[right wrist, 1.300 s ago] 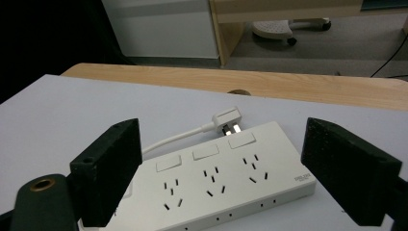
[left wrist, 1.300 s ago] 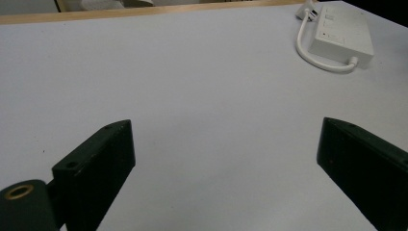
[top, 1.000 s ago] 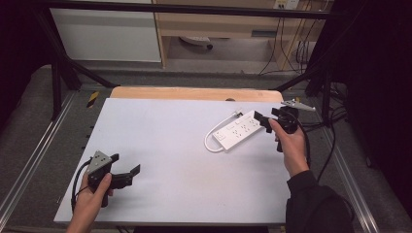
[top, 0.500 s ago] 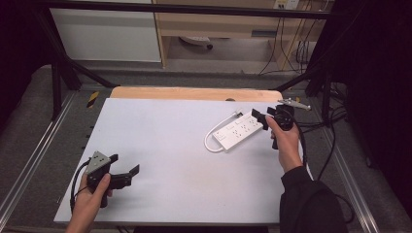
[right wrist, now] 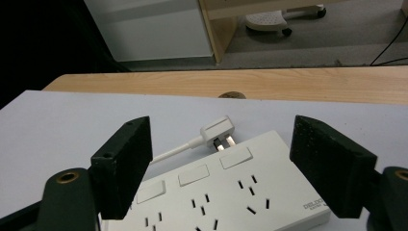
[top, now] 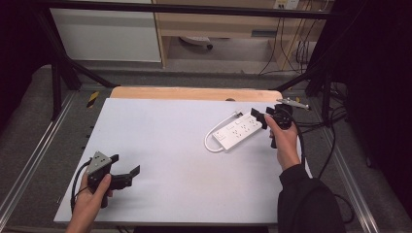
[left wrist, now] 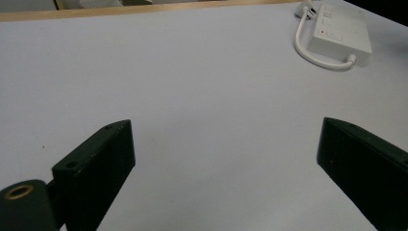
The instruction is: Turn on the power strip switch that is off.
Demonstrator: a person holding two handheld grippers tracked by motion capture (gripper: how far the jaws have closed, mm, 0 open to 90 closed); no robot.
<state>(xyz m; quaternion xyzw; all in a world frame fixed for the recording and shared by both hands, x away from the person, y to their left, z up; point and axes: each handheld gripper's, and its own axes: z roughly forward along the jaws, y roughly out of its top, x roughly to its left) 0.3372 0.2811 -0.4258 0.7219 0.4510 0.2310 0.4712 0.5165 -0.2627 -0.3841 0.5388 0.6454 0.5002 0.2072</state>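
A: While the high view is up, where does everything sit?

B: The white power strip (top: 236, 130) lies at the right of the white table (top: 160, 145), slanting toward the far edge, its cord looped at the near-left end. The right gripper (top: 260, 118) hovers at the strip's far right end. The left gripper (top: 127, 171) rests near the table's front left corner, well apart from the strip.

A: And the left gripper view?

B: Its jaws stand wide apart with bare table between them, grasping nothing. The power strip (left wrist: 339, 34) lies far off at the top right, the cord curling beside it.

A: The right gripper view?

B: Jaws spread, one on each side above the power strip (right wrist: 231, 192), pads not pressing it. They have just been closing a little, with the strip's body below and between them but not gripped. The plug (right wrist: 217, 132) lies just behind the strip's far edge on the table, prongs showing.

A: So how should the grab go, in your judgement?

B: Lower until the pads straddle the strip's narrow sides squarely, keep clear of the switches, then squeeze evenly. Gripping this near one end, the strip may swing, so lift slowly and mind the trailing cord
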